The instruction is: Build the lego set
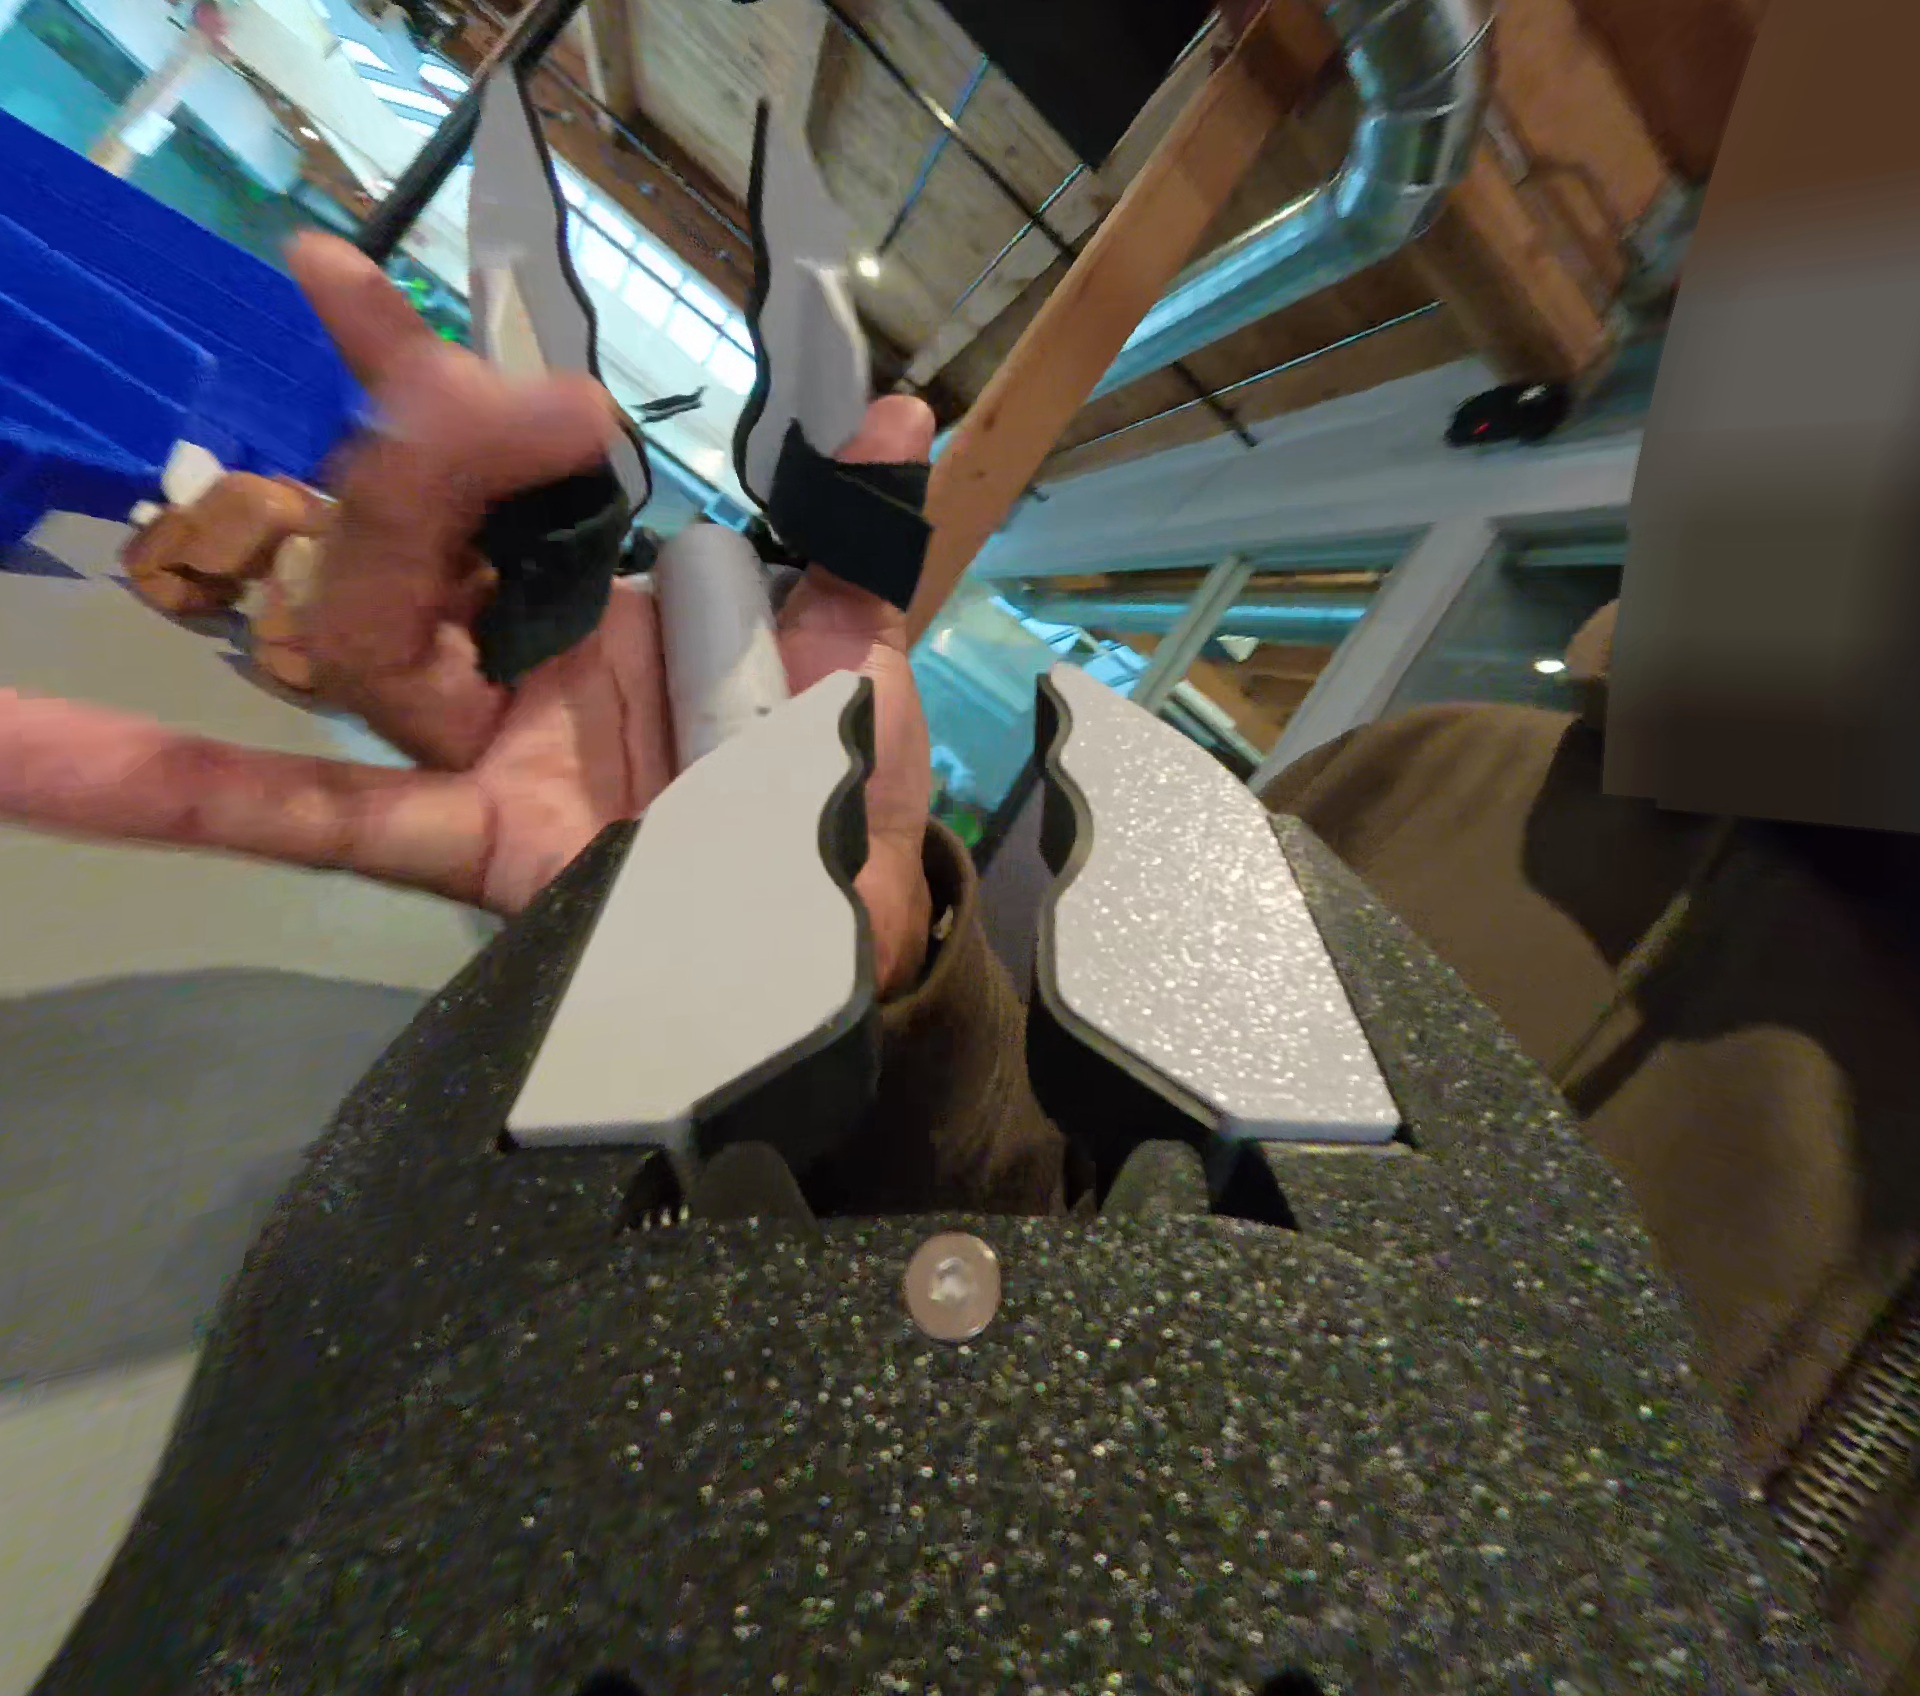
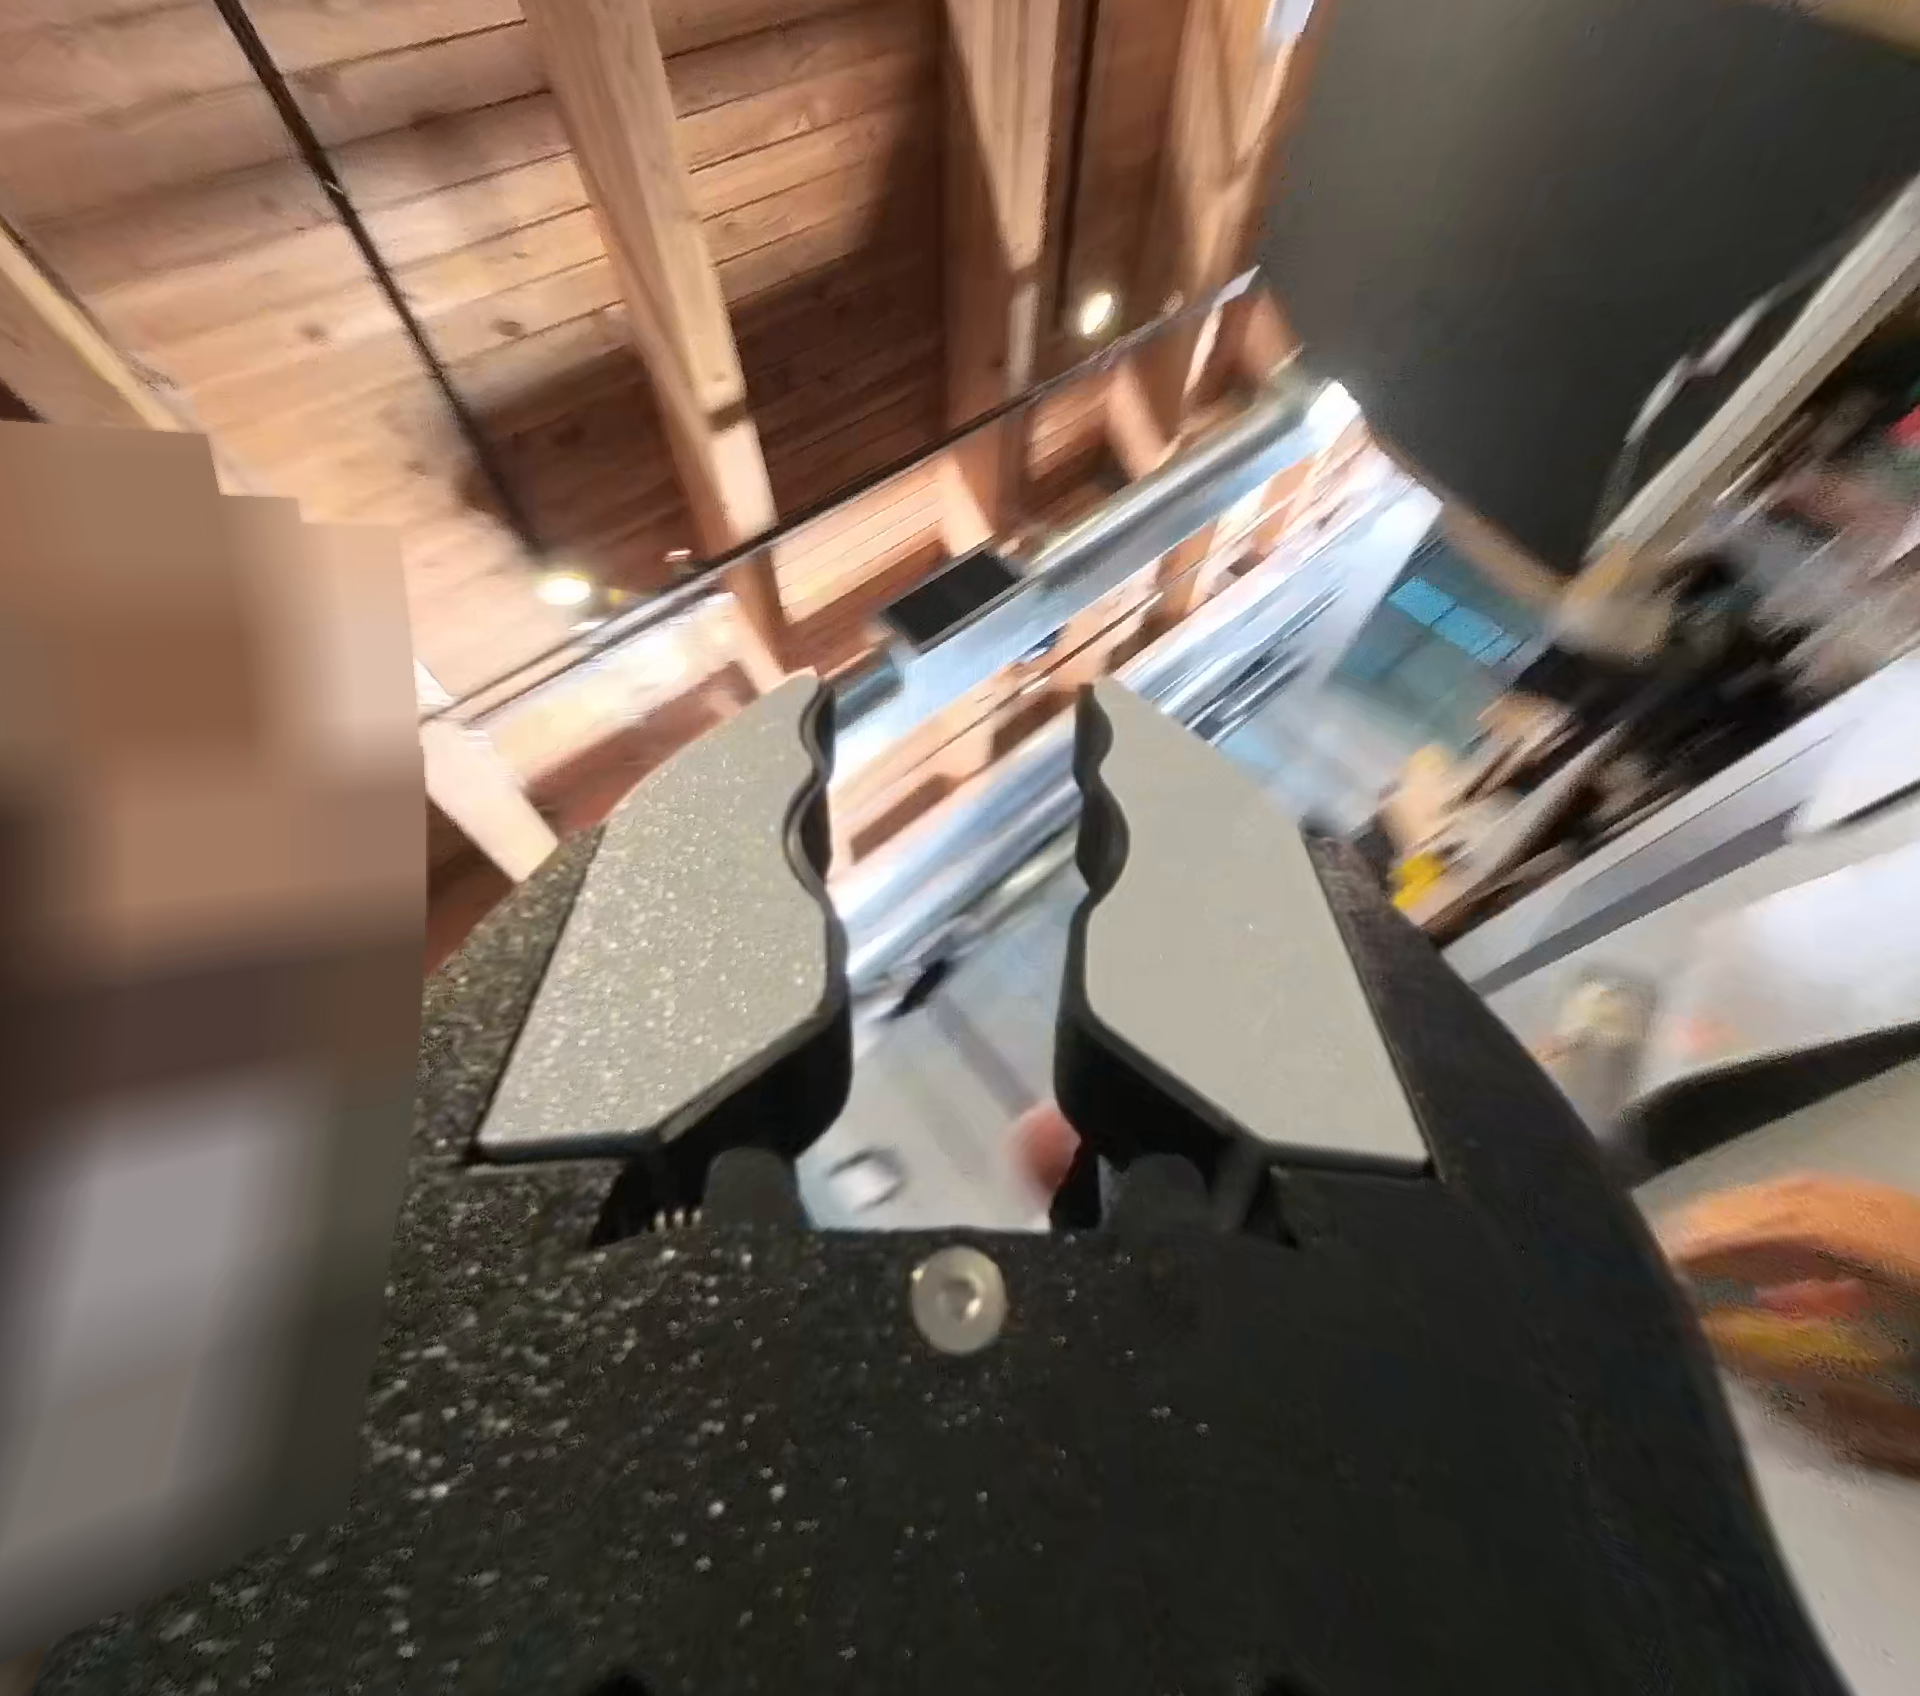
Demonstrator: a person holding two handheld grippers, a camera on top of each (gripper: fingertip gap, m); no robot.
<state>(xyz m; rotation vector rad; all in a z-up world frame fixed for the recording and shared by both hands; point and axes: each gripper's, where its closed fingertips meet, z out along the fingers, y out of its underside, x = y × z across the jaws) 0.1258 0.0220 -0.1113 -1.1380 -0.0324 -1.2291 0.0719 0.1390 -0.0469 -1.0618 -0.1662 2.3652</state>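
No lego parts show clearly in either view. My left gripper [image 1: 951,696] is open and empty, tilted up toward the ceiling. Beyond it a person's hand [image 1: 540,711] with black finger straps [image 1: 551,566] holds my right gripper [image 1: 634,108], whose two grey fingers [image 1: 509,233] stand apart and hold nothing. In the right wrist view, my right gripper [image 2: 951,706] is open and empty and points up at a wooden plank ceiling [image 2: 416,140]. That view is blurred by motion.
A blue ribbed object [image 1: 135,316] lies at the left, with a small blurred brown and white thing [image 1: 208,524] below it. A metal duct [image 1: 1382,88], a wooden beam [image 1: 1101,316] and a brown sleeve [image 1: 1455,815] show. A dark panel [image 2: 1558,192] hangs at the upper right. There is about 15 centimetres between the tips of the two grippers.
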